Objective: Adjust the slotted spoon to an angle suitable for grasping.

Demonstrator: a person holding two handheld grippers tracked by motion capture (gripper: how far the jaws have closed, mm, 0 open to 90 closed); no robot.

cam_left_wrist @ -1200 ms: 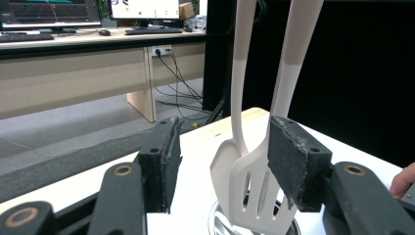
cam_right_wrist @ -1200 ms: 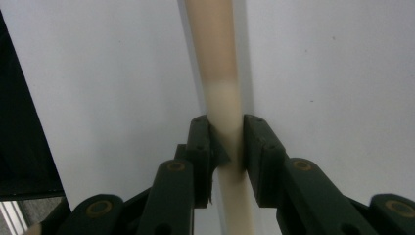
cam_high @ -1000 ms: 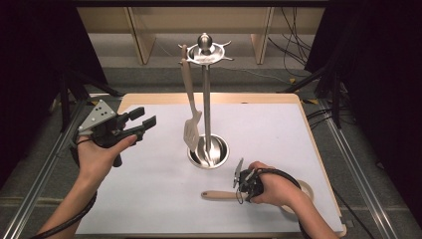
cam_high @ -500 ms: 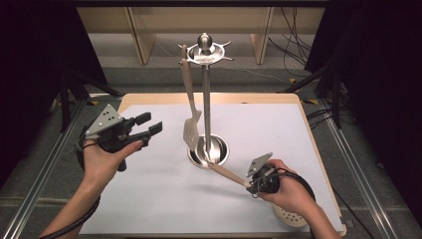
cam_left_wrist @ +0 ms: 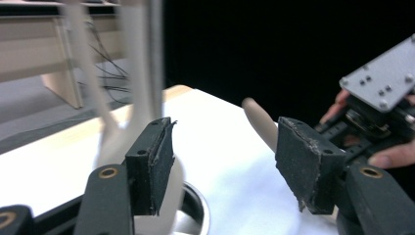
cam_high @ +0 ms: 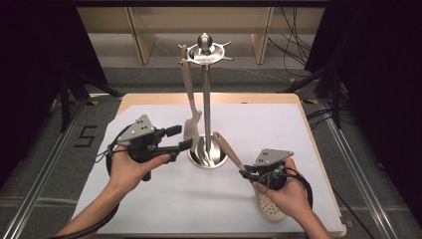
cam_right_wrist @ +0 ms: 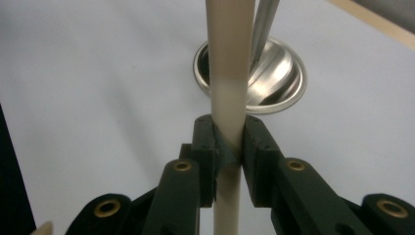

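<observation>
**Slotted spoon gripped beside the utensil stand**

The white-covered wooden table (cam_high: 149, 209) carries a polished steel utensil stand (cam_high: 206, 99) with a round dish base and a hook ring at its top; every place below is given from that stand. A beige slotted turner (cam_high: 191, 117) hangs from the ring against the pole's left side, its blade just above the base

Left of the base, the left gripper (cam_high: 180, 138) points at the turner's blade with its jaws wide apart and nothing between the pads; they have just been opening. The left gripper view adds what the high view cannot: the gap between the pads (cam_left_wrist: 150, 166) is bare, the hanging turner is blurred behind the nearer jaw, and the spoon's rounded handle end pokes up past the far jaw

Right of and nearer than the base, the right gripper (cam_high: 245, 173) is clamped on the beige slotted spoon (cam_high: 226, 149). The high view shows its perforated bowl under the hand and its handle slanting up toward the base. The right gripper view (cam_right_wrist: 228, 144) shows both pads pressed tight on the handle, with the dish base straight beyond
</observation>
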